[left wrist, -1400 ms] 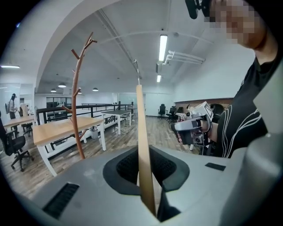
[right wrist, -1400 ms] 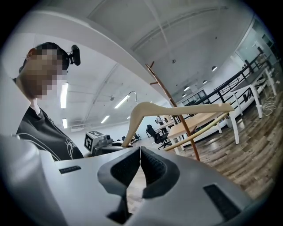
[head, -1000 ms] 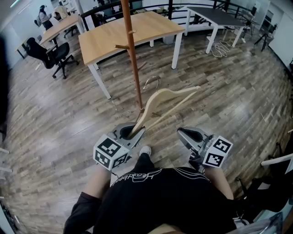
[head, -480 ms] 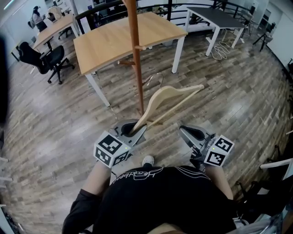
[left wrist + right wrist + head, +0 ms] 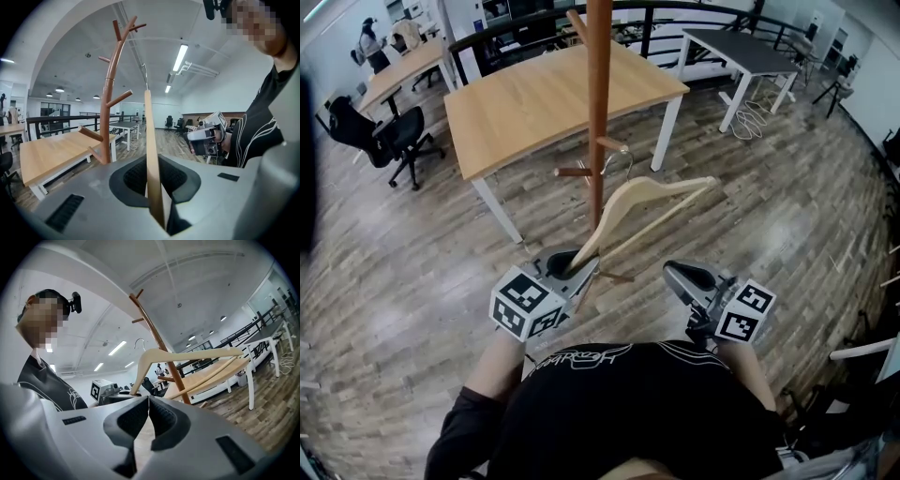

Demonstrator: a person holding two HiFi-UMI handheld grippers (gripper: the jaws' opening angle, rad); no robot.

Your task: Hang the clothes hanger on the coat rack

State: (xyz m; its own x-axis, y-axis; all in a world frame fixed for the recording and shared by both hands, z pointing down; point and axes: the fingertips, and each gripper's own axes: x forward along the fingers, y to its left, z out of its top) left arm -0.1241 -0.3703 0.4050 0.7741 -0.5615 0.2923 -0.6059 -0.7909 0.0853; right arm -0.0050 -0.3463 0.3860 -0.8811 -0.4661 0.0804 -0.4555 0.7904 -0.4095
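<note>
**A:** Progress?

**B:** Hanger in hand, not hung. The left gripper (image 5: pixel 570 270) pinches the near end of the hanger (image 5: pixel 649 199), and the rest angles away toward 1 o'clock. At 3 o'clock of it is the right gripper (image 5: pixel 692 279), jaws pressed together on nothing.

**A:** And the rack?

**B:** The coat rack (image 5: pixel 598 103) stands at 12 o'clock, just beyond the left gripper. The wire hook (image 5: pixel 620 161) sits near a lower peg (image 5: pixel 573 172), but I judge it free of every peg. Left to do: raise the hook over a peg, settle it, let go.

**A:** Materials?

**B:** Hanger is pale smooth wood with curved shoulders, a thin straight crossbar and a slim metal hook. Rack is a reddish-brown round pole with short pegs slanting upward, tree-like. The floor (image 5: pixel 422 253) is grey-brown planks. Farther off at 11 o'clock is a light wooden tabletop (image 5: pixel 534 98) on white legs.
</note>
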